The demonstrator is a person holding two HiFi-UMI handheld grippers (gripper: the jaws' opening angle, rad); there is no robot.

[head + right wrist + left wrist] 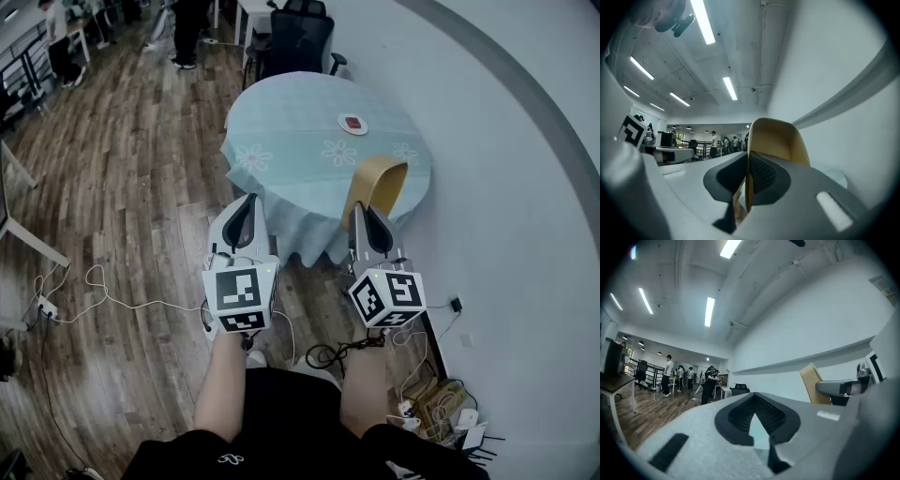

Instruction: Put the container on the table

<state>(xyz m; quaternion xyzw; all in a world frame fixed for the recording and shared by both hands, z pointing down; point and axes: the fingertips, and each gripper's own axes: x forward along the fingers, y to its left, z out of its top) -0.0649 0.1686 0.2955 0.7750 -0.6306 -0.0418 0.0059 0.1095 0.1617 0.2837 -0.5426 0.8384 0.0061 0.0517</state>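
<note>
A tan, curved-walled container (378, 181) hangs in the air at the near right edge of the round table with a pale blue flowered cloth (300, 122). My right gripper (368, 214) is shut on the container's thin wall. In the right gripper view the container (780, 140) rises between and beyond the pads of the right gripper (746, 164). My left gripper (246, 214) is held level to the left of it, near the table's front edge, shut with nothing in it. The left gripper view shows its jaws (754, 401) meeting at the tips, with the container (812, 383) at the right.
A small white dish with something red (353, 124) lies on the table's far right. A black office chair (300, 37) stands behind the table. Cables (94, 291) trail over the wooden floor at left, and plugs and wires (436, 403) lie by the wall at right. People stand far back.
</note>
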